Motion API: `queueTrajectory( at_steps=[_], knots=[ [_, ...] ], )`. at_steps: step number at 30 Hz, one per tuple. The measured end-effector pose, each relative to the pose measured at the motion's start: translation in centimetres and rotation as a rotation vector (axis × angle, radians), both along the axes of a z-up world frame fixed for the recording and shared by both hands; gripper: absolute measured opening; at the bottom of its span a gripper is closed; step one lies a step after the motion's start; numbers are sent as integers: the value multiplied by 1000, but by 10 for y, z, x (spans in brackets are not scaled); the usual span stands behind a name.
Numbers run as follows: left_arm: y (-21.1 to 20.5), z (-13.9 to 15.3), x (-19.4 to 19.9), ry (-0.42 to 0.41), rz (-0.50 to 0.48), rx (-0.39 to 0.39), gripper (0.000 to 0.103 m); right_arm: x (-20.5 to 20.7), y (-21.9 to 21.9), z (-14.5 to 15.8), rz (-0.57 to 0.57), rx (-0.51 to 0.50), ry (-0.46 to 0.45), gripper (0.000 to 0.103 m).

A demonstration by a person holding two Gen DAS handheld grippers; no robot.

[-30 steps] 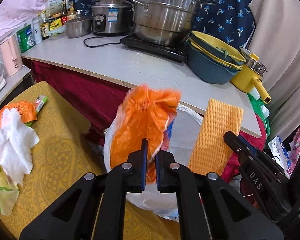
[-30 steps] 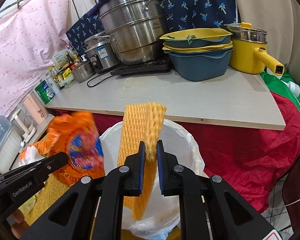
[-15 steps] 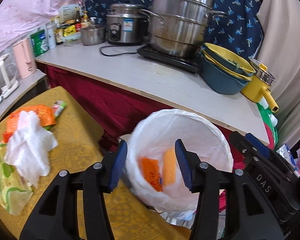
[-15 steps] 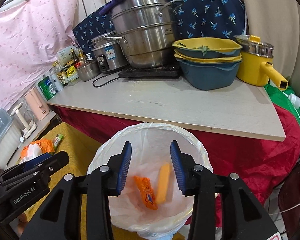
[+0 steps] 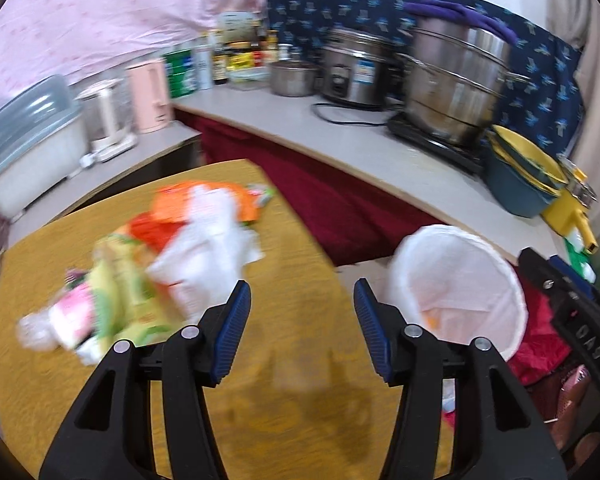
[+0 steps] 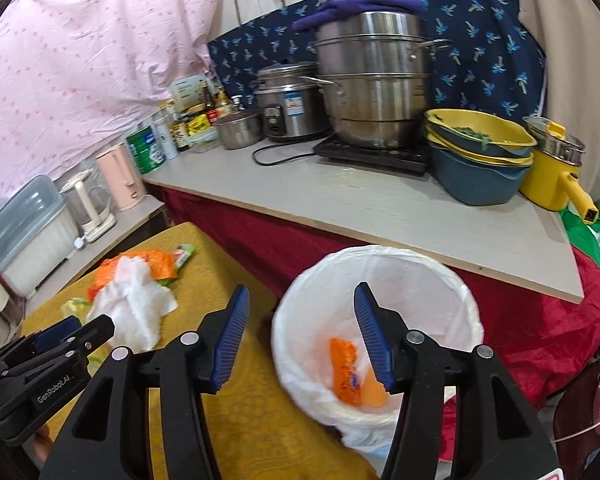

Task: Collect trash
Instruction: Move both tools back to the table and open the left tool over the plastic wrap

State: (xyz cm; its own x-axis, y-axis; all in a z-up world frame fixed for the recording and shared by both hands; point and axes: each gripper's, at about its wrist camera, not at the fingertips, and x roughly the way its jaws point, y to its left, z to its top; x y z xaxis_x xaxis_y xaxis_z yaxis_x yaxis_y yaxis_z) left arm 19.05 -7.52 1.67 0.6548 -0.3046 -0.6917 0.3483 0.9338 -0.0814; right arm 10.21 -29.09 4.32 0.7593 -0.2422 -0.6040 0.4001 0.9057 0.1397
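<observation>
The white-lined trash bin (image 6: 380,250) stands beside the yellow table (image 6: 204,280). An orange wrapper (image 6: 344,372) and a yellow foam net (image 6: 374,392) lie inside it. My right gripper (image 6: 301,290) hangs over the bin's near rim, its jaws opening and nothing between them. My left gripper (image 5: 301,286) is over the table (image 5: 280,380), jaws also opening and empty. Just ahead and left of it lies a blurred trash pile (image 5: 140,280) of white tissue (image 5: 208,236), orange wrapper and green-yellow packets. The bin (image 5: 460,236) sits to its right.
A counter (image 6: 380,208) behind the bin carries a steel steamer (image 6: 372,80), a rice cooker (image 6: 288,100), stacked bowls (image 6: 476,148) and a yellow pot (image 6: 552,176). Red cloth (image 6: 520,320) hangs below it. A pink kettle (image 6: 120,176) and a plastic box (image 6: 32,232) stand on the left.
Both grippers let go: the orange wrapper and the foam net dropped into the bin and the jaws spread. My left gripper swung left over the table toward the pile; the right drew back.
</observation>
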Motion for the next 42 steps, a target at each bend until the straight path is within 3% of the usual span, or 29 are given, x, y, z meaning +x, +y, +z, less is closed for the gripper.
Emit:
queueTrajectory(
  at_steps=[12, 25, 30, 42],
  knots=[
    [126, -19, 0, 51, 219, 31, 51, 25, 94, -3, 162, 5, 31, 54],
    [235, -47, 12, 67, 411, 58, 76, 55, 167, -31, 270, 7, 94, 54],
    [257, -60, 29, 73, 396, 78, 84, 73, 183, -42, 286, 10, 113, 54],
    [287, -109, 70, 162, 274, 1, 83, 117, 201, -63, 298, 23, 151, 54]
  ],
)
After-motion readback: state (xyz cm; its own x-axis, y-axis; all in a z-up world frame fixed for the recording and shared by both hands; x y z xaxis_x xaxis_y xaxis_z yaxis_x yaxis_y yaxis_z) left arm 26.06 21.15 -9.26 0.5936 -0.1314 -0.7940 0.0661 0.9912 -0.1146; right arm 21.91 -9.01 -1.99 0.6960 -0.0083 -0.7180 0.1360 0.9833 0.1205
